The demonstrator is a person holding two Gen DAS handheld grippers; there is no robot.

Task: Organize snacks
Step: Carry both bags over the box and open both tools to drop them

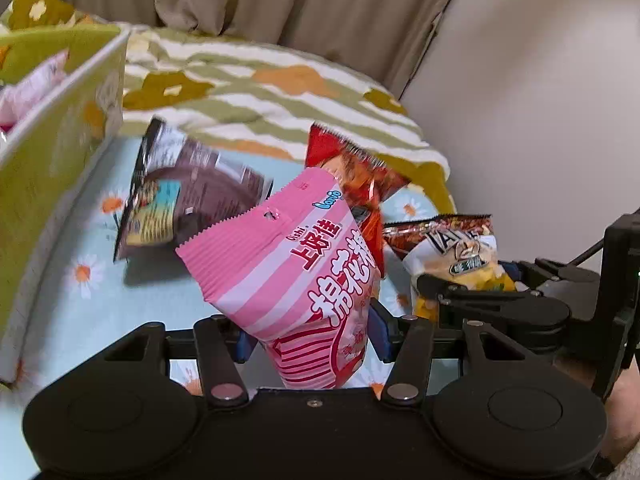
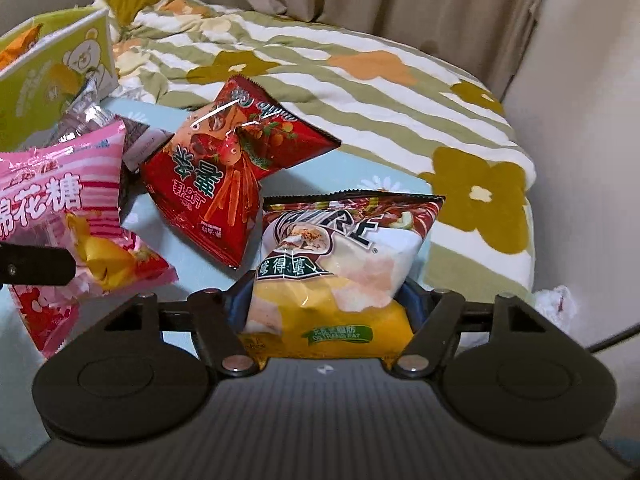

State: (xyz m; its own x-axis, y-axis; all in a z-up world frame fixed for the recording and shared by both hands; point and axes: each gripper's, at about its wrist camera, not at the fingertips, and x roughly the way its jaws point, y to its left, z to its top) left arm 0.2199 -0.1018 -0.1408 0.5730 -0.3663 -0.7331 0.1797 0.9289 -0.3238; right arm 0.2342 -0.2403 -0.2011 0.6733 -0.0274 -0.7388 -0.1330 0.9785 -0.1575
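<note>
Left gripper (image 1: 314, 338) clamps pink bag (image 1: 296, 272); right gripper (image 2: 326, 320) clamps chip bag (image 2: 340, 264).

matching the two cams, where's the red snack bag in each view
Left wrist: the red snack bag sits upper centre, mostly hidden behind the pink marshmallow bag.
Right wrist: centre-left, in full view, lying on the blue sheet.
Shared landmark: the green box at far left.

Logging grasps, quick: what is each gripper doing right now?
Left gripper: closed on the pink marshmallow bag.
Right gripper: closed on the yellow chip bag.
</note>
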